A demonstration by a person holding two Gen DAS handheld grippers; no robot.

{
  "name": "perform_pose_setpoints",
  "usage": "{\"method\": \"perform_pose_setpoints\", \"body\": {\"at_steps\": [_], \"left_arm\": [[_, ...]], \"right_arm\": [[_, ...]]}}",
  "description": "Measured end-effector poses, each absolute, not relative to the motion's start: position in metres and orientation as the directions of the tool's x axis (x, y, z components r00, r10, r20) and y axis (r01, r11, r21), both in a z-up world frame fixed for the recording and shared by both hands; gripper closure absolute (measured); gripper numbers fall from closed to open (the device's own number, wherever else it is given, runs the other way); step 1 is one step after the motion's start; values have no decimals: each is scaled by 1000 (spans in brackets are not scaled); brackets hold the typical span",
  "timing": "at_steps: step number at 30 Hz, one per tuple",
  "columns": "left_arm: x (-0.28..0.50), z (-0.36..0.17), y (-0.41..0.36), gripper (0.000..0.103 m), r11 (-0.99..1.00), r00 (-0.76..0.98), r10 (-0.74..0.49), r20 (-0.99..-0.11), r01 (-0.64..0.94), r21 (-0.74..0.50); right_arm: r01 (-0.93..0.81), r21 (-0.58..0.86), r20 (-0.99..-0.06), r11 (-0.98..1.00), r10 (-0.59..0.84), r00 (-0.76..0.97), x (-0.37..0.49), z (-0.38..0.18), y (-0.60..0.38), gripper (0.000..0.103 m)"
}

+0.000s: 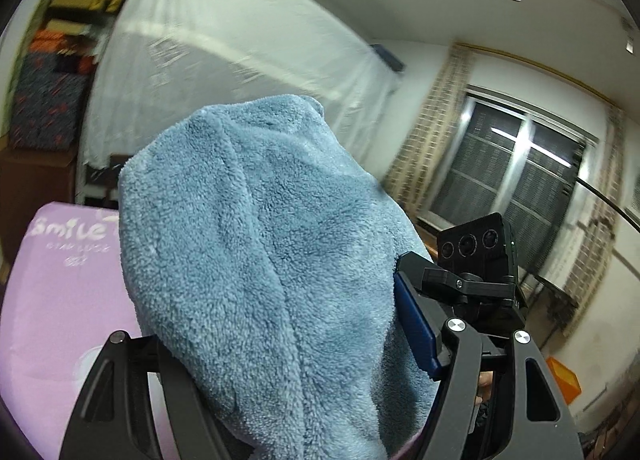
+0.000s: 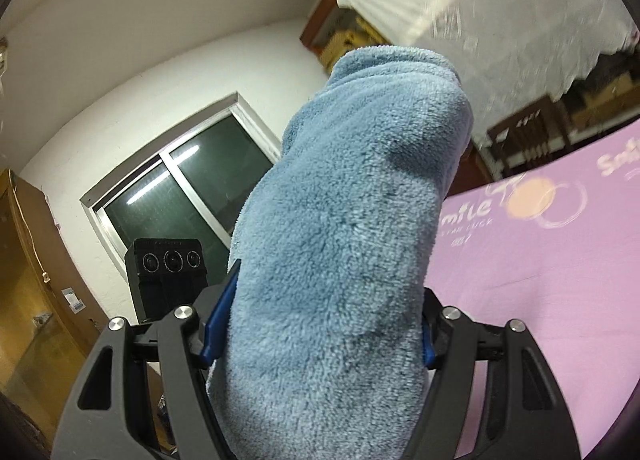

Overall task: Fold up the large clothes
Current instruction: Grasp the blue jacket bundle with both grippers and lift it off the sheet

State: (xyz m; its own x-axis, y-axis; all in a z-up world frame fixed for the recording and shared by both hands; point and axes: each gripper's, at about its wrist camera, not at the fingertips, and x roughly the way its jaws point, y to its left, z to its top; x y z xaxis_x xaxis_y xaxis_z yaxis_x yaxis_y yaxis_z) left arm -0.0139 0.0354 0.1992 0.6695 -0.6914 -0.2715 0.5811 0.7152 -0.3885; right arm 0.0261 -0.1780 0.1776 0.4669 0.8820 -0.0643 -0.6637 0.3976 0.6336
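I note both grippers, left [image 1: 280, 344] and right [image 2: 324, 324], pinching thick fleece [image 1: 256, 244] aloft over the sheet [image 2: 540, 300]; bulky folds may slip free.

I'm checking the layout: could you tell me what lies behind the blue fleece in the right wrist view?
Behind the blue fleece show the purple sheet and window; whatever is directly behind it is covered.
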Motion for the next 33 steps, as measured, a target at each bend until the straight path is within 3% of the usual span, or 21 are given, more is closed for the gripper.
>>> {"method": "perform_pose_setpoints", "body": {"at_steps": [13,33], "left_arm": [[-28,193,20,31,630,570,-776,-268,697,-343],[40,109,28,31,657,527,-754,-392,598,-459]], "right_arm": [[-615,630,-42,474,812,582,-77,172,-265,35],[-484,773,-126,411,846,519,1,63,-255,34]]}}
